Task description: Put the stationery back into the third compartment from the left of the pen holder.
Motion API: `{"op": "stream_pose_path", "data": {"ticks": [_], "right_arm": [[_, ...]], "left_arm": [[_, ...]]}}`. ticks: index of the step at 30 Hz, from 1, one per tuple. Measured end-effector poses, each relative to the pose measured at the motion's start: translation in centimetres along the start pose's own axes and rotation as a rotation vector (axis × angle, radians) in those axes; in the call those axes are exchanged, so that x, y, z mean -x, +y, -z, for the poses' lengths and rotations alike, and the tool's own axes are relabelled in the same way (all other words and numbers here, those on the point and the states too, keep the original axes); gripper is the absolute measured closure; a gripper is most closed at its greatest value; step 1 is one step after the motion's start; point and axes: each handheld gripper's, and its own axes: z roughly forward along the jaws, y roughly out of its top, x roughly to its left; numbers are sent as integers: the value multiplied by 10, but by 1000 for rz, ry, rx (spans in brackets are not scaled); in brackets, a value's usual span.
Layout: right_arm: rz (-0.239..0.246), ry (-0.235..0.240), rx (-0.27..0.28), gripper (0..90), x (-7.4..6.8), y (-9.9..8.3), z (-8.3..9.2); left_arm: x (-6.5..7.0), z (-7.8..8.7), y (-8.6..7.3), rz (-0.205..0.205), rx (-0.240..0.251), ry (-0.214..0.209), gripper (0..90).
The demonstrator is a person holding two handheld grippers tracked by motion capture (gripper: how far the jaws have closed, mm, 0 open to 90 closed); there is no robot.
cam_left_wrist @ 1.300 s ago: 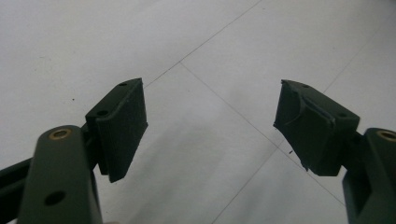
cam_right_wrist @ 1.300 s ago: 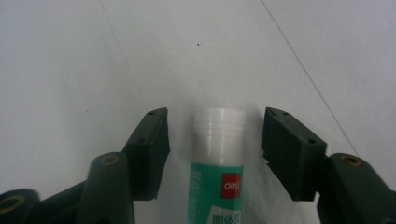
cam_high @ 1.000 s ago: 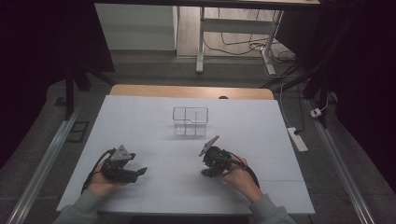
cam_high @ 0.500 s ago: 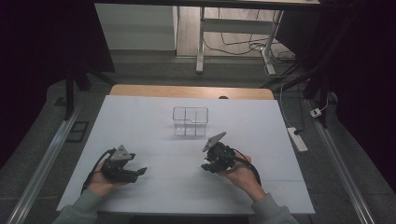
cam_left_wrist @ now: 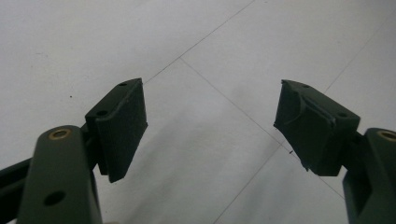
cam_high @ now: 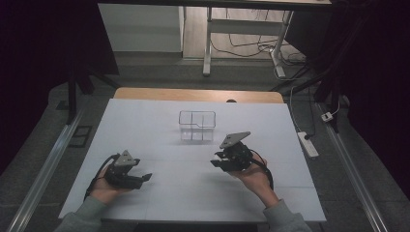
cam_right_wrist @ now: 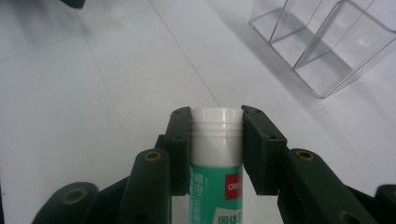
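High view: white desk (cam_high: 159,121) with a wooden strip along its far edge. Clear divided organiser (cam_high: 197,125) standing near the middle of the desk, somewhat toward the far edge, empty as far as can be told. Left gripper (cam_high: 140,178) near the front left corner, resting low over the desk in the left hand (cam_high: 104,188), jaws pointed toward the right edge and spread apart. Right gripper (cam_high: 217,162) right of centre, in the right hand (cam_high: 254,176), lifted off the surface, grey three-cornered plate on top, jaws pointed toward the left edge; just in front of the organiser and a little to its right, apart from it. Too small here to make out anything between those jaws.

Left gripper view: two black jaws wide apart, pads facing each other, nothing between them. Bare white desk surface below, crossed by thin seam lines.

Right gripper view: right gripper (cam_right_wrist: 217,144) clenched on a glue stick (cam_right_wrist: 217,163), both pads pressed flat against its white cap. Green-and-white body with a red logo patch running back toward the camera, cap end pointing away. Organiser (cam_right_wrist: 322,46) at the upper right, well beyond the cap, partitions visible through its clear walls.
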Motion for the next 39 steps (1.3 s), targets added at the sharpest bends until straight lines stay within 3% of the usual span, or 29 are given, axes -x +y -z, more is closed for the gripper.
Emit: {"op": "stream_pose_path", "data": {"ticks": [23,30,39], "right_arm": [[-61,-38,183,643,10,4,22],[-106,-38,241,643,17,11,26],[-130,-79,310,643,30,27,30]], "left_arm": [[-1,1,0,10,1,12,246],[0,3,0,8,11,8,245],[0,3,0,13,10,4,246]]}}
